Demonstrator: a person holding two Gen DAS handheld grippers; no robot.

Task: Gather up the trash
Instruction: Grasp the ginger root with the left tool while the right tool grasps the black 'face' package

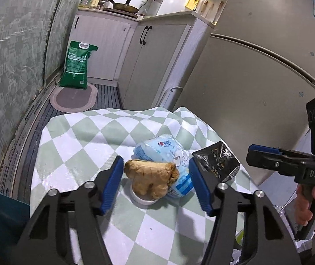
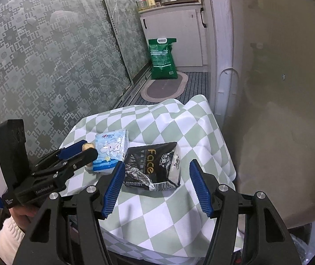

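Observation:
A brown ginger root (image 1: 151,178) rests on a small white dish (image 1: 144,199) on the checked tablecloth (image 1: 86,141). My left gripper (image 1: 155,183) is open, its blue pads on either side of the ginger, not touching it. A light blue tissue pack (image 1: 168,152) lies right behind the ginger. A black "Face" tissue pack (image 2: 154,167) lies to its right. My right gripper (image 2: 155,187) is open just before the black pack. The left gripper (image 2: 77,152) also shows in the right wrist view, around the ginger (image 2: 88,146).
A fridge (image 1: 256,70) stands close on the right of the table. White cabinets (image 1: 155,61), a green rice bag (image 1: 76,66) and an oval mat (image 1: 74,97) lie beyond. A patterned glass door (image 2: 46,61) runs along the left.

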